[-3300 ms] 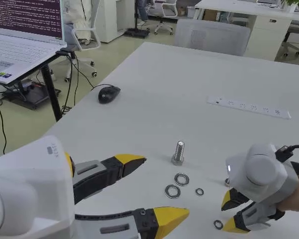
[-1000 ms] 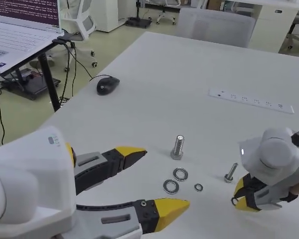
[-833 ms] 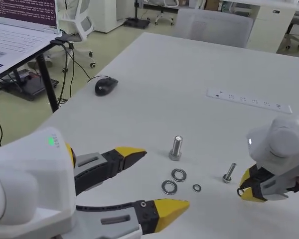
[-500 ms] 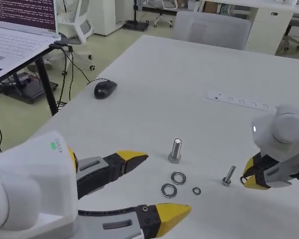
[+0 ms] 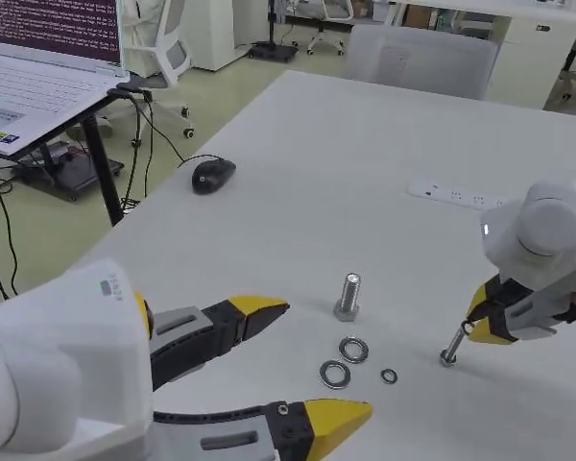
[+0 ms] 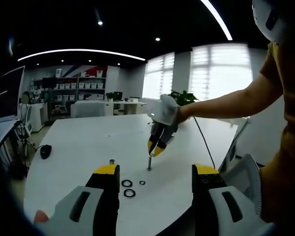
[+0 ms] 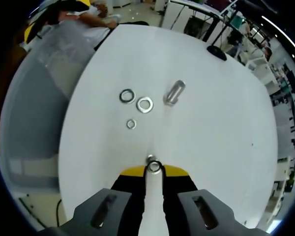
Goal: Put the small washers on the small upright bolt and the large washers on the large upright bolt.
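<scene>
My right gripper point(image 5: 480, 322) is shut on a small washer point(image 7: 154, 167) and holds it right at the top of the small upright bolt point(image 5: 451, 347). That bolt point(image 6: 149, 164) stands just under the right gripper point(image 6: 157, 146) in the left gripper view. The large bolt point(image 5: 348, 296) stands further left. In front of it two large washers point(image 5: 353, 350) point(image 5: 334, 373) and one small washer point(image 5: 389, 376) lie flat on the table. My left gripper point(image 5: 302, 363) hovers open at the near left, nothing between its jaws.
The white table point(image 5: 365, 163) carries a black mouse point(image 5: 213, 176) at its left edge and a white power strip point(image 5: 461, 199) at the back right. A laptop point(image 5: 38, 58) on a stand is off to the left; a grey chair point(image 5: 422, 58) stands behind.
The right gripper closed on a small washer near the table's front, lifted it, and carried it back and up to the top of the small bolt. The left gripper stayed open.
</scene>
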`<state>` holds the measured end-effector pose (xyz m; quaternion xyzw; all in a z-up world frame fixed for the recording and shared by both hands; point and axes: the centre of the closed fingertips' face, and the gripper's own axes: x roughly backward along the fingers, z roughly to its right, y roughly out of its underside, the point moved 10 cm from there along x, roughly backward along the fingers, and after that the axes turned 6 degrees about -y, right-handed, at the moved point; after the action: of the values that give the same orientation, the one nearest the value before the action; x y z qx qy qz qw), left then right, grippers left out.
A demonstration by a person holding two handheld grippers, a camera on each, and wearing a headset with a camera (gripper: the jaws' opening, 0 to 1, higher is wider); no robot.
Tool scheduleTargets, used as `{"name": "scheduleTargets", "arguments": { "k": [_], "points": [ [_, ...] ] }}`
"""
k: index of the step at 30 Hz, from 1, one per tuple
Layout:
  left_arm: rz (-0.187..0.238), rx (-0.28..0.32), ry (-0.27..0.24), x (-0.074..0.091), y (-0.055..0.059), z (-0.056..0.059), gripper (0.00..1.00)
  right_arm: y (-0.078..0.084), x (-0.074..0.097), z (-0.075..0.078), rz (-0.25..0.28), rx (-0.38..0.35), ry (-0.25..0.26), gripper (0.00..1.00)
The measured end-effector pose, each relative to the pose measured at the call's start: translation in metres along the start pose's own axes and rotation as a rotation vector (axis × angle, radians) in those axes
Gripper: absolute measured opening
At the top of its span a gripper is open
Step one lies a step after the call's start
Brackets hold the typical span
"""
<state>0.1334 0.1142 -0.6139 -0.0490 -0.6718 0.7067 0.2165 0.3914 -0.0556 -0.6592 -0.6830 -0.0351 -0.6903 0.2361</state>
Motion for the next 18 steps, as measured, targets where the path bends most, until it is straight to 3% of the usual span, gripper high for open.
{"name": "scheduleTargets", "arguments": {
  "k": [18],
  "points": [
    [-0.003, 0.023, -0.018, -0.0023, 0.0047, -0.0057, 0.58, -0.0021, -0.0085, 0.0048, -0.028, 0.015, -0.043, 0.12]
  ]
}}
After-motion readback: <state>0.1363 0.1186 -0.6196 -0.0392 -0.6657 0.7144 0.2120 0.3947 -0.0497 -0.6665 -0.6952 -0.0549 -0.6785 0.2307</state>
